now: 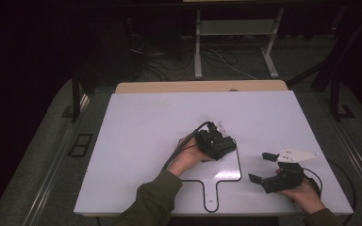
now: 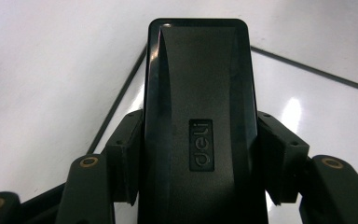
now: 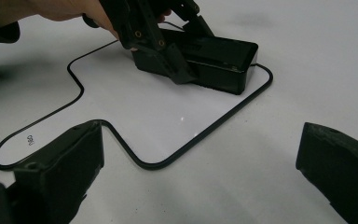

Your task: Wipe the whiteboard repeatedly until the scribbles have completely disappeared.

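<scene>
— What is being seen nearest the table's (image 1: 136, 117) front edge?

— The right gripper (image 1: 264, 168) is being held there, near the front right corner, its jaws spread with nothing between them.

— And farther in?

— A black eraser (image 1: 224, 147) is being pinched by the left gripper (image 1: 221, 140). It is being kept on the whiteboard (image 3: 135, 107), at that board's far corner, toward the table's middle.
</scene>
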The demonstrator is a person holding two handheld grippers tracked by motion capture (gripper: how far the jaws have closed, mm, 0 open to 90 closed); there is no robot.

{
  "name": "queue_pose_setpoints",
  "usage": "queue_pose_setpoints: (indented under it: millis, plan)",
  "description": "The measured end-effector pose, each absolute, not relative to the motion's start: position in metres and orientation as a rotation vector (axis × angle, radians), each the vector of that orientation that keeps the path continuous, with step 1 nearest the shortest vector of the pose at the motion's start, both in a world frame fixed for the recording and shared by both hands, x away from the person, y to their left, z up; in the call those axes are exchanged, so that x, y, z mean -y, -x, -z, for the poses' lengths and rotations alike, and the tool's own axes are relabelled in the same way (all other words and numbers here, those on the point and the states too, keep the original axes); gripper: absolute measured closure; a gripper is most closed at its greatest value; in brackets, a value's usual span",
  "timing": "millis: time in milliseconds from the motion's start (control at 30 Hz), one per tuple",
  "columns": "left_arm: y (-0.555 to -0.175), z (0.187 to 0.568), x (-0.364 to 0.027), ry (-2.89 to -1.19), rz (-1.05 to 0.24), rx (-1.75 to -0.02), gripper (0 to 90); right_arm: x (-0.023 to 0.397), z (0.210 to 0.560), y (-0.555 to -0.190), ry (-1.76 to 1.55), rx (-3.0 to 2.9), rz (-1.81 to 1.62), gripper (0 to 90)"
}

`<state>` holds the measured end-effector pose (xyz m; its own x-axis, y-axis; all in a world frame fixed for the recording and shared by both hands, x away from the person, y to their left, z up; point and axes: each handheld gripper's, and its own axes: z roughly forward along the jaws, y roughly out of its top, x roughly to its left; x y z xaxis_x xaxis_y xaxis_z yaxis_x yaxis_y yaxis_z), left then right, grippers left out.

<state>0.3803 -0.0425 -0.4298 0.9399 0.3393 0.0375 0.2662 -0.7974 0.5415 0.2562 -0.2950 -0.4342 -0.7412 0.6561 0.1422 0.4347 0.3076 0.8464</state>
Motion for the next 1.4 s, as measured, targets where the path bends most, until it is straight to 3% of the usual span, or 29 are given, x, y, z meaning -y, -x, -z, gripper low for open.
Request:
queue_pose_setpoints:
  millis: [200,433,667,967,1267,1400]
  plan:
    - [-0.396,0.428,0.041,-2.548,-0.255,-0.526,39.1,0.296,0.434,-0.256,-1.001,-2.347,-1.404,0.0]
    - [-0.399,0.430,0.045,-2.518,-0.189,-0.564,39.1,0.296,0.434,-0.256,-1.000,-2.347,-1.406,0.0]
    - [-0.387,0.429,0.059,-2.552,-0.154,-0.433,39.1,0.295,0.434,-0.256,-0.998,-2.347,-1.405,0.0]
    - [-0.408,0.430,0.057,-2.535,-0.210,-0.545,39.1,0.296,0.434,-0.256,-1.002,-2.347,-1.406,0.0]
    - [-0.389,0.429,0.072,-2.564,-0.178,-0.425,39.1,0.296,0.434,-0.256,-0.999,-2.346,-1.409,0.0]
    - [-0.395,0.430,0.070,-2.544,-0.174,-0.456,39.1,0.295,0.434,-0.256,-0.997,-2.346,-1.408,0.0]
